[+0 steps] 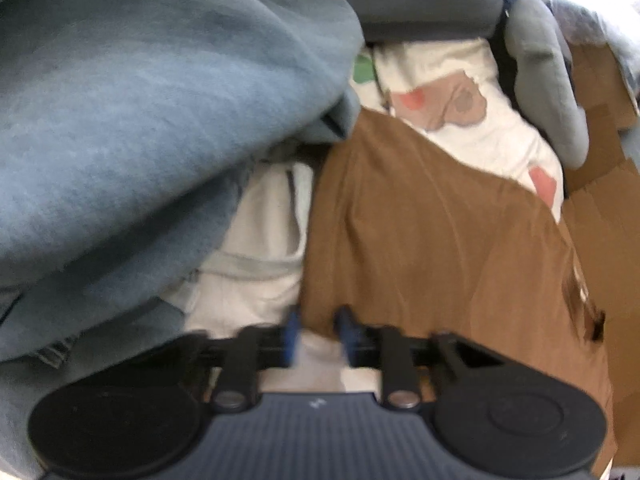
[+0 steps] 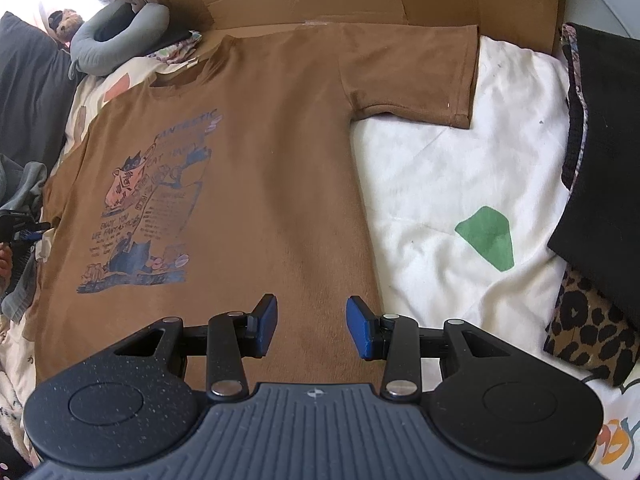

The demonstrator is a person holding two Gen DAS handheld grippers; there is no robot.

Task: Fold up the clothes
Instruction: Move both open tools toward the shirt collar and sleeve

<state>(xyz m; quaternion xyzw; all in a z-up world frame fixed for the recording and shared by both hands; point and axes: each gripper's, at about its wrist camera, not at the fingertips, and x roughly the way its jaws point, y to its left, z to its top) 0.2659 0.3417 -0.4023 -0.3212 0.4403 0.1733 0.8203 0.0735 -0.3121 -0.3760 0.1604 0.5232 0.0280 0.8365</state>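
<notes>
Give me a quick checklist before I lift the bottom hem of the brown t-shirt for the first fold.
1. Brown t-shirt spread flat, print up: ok.
2. Left gripper pinching the shirt's edge: cannot tell; its jaws are nearly shut at the brown edge, contact blurred.
3. Right gripper gripping the hem: not ok, open above the fabric.
4. Right sleeve laid out flat: ok.
5. Blue blanket clear of the shirt: cannot tell, bunched right beside it.

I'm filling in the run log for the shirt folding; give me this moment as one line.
stage: grasping hem | left gripper: fingers nearly shut at brown T-shirt edge | right gripper: open above shirt | shirt: flat, print up
</notes>
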